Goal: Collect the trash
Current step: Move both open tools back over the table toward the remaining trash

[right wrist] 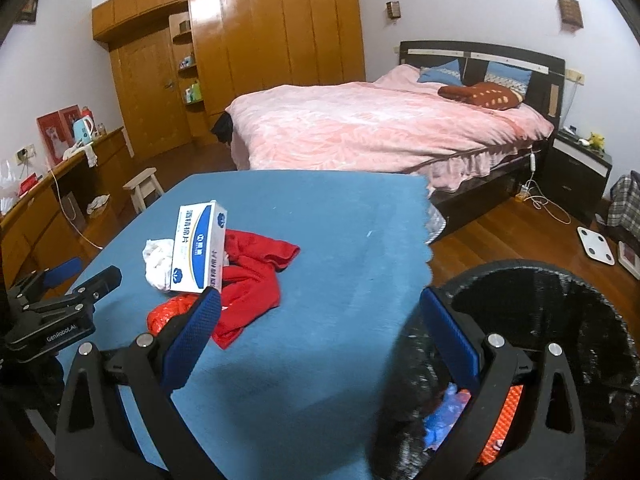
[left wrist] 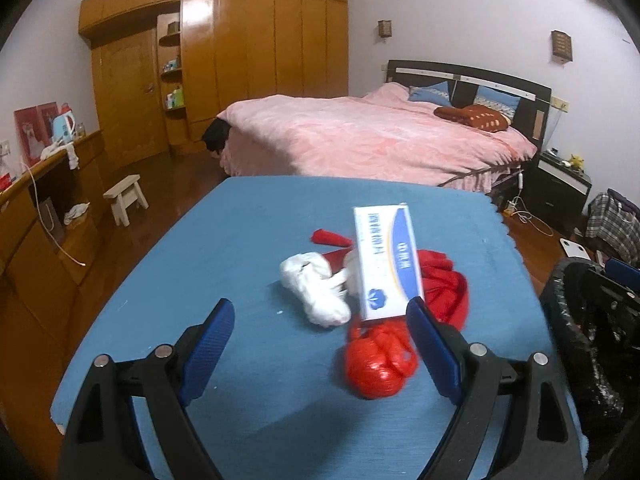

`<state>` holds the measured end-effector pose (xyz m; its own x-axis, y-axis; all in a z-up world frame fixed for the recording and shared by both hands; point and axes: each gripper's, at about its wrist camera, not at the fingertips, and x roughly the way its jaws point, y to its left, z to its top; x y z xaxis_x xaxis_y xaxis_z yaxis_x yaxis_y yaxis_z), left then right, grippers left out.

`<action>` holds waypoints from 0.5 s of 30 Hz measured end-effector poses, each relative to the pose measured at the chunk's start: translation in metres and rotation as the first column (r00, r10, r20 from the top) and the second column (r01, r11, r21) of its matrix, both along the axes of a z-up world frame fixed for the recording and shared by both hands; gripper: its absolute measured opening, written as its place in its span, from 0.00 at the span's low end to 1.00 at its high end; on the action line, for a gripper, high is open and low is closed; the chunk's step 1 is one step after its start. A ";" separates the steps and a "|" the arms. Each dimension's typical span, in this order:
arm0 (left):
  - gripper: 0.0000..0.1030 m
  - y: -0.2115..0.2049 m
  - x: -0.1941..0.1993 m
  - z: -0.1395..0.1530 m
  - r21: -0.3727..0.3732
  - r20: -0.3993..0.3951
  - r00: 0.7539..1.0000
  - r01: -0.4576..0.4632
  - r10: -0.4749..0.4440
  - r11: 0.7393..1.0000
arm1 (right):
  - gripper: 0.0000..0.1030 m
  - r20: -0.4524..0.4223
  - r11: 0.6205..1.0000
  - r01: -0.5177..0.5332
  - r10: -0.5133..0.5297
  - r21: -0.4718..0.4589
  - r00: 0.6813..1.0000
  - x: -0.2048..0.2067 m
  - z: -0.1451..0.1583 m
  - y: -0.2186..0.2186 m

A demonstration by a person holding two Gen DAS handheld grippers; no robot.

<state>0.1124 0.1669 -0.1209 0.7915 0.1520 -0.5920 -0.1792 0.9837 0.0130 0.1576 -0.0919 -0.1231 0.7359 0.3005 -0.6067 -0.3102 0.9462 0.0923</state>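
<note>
Left wrist view: the left gripper (left wrist: 320, 316) is spread wide and empty over the blue table (left wrist: 248, 232), with the red bag (left wrist: 378, 364) between its fingers and the wad (left wrist: 316, 288), box (left wrist: 386, 260) and red cloth (left wrist: 444, 280) just beyond. This looks like the approach; next, lower and close on the bag. Right wrist view: the right gripper (right wrist: 320, 316) is also spread and empty, near the bin (right wrist: 560, 320) at the table's right, with nothing to drop yet.

White and blue box (left wrist: 387, 262) propped up on a small pile, on the blue bench (left wrist: 240, 240). Crumpled white tissue (left wrist: 316, 290) on its left, red cloth (left wrist: 446, 288) on its right, shiny red plastic bag (left wrist: 378, 362) in front. Black-lined trash bin (right wrist: 560, 320) beside the bench, bits of blue and orange trash inside.
</note>
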 end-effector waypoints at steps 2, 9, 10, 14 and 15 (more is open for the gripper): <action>0.83 0.005 0.001 -0.003 -0.002 -0.005 1.000 -0.010 0.010 1.000 | 0.94 -0.009 1.000 -0.007 0.007 -0.004 1.000 0.003 -0.004 0.007; 0.83 0.018 0.009 -0.014 -0.005 -0.025 0.999 -0.036 0.035 0.999 | 0.94 -0.039 0.999 -0.025 0.024 -0.024 0.999 0.009 -0.018 0.021; 0.83 0.019 0.011 -0.015 -0.005 -0.027 0.999 -0.037 0.037 0.999 | 0.94 -0.044 0.999 -0.026 0.025 -0.029 0.999 0.010 -0.021 0.023; 0.83 0.024 0.017 -0.023 -0.007 -0.041 0.998 -0.041 0.041 0.999 | 0.94 -0.062 0.999 -0.027 0.024 -0.042 0.998 0.015 -0.030 0.030; 0.83 0.025 0.018 -0.025 -0.008 -0.043 0.998 -0.042 0.041 0.999 | 0.94 -0.066 0.999 -0.026 0.024 -0.043 0.998 0.016 -0.032 0.030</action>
<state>0.1300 0.1915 -0.1456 0.7585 0.1784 -0.6268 -0.2192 0.9756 0.0124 0.1737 -0.0616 -0.1551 0.6869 0.2903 -0.6663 -0.3285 0.9418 0.0717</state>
